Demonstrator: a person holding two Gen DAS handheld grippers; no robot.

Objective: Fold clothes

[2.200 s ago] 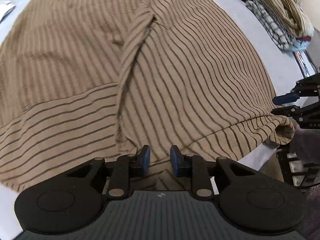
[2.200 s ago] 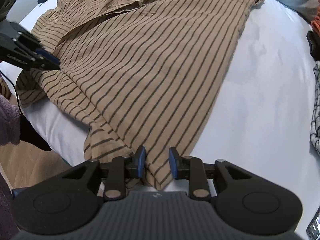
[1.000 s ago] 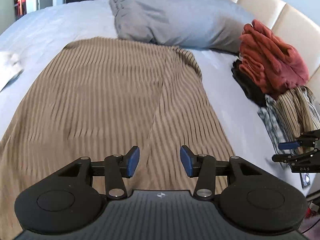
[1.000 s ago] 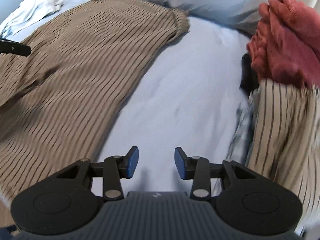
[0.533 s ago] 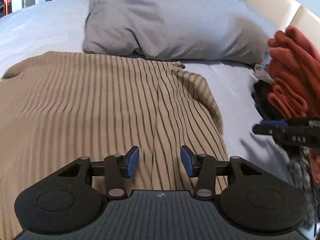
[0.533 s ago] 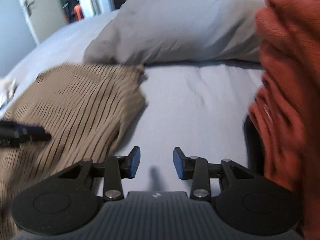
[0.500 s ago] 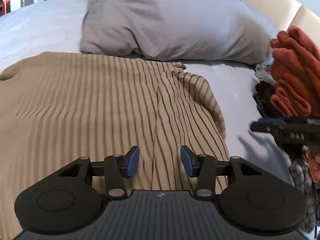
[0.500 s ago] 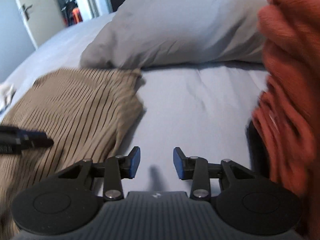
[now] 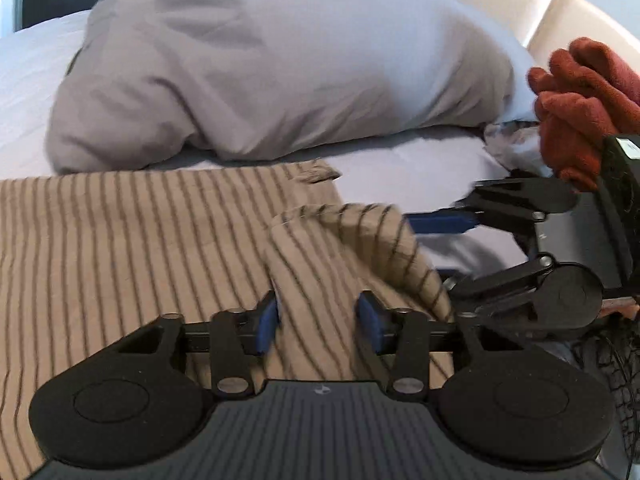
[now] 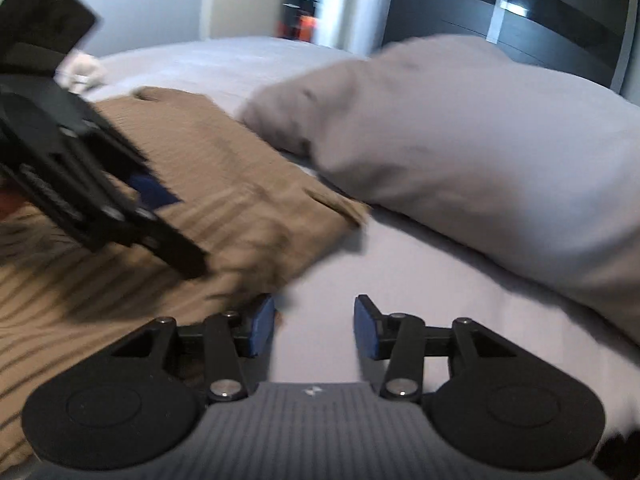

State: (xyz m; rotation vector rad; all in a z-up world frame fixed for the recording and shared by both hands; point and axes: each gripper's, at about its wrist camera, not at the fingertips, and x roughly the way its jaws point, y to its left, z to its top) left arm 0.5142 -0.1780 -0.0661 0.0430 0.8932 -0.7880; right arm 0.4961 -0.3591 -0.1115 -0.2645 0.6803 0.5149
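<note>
Left wrist view: the striped garment [image 9: 132,240] lies spread on the bed [image 9: 24,64], its far edge just short of the grey pillow [image 9: 260,64]. The left gripper [image 9: 318,314] has its fingers wide apart, straddling a raised, rumpled flap at the garment's right edge and pinching nothing. The right gripper [image 9: 444,220] reaches in beside that flap, near a pile of red clothes [image 9: 580,96].

Right wrist view: blurred, but the right gripper's fingers [image 10: 262,330] stand wide over bare sheet at the garment's edge. Probably both are set to take the far corner; closing on cloth comes next, then folding.
</note>
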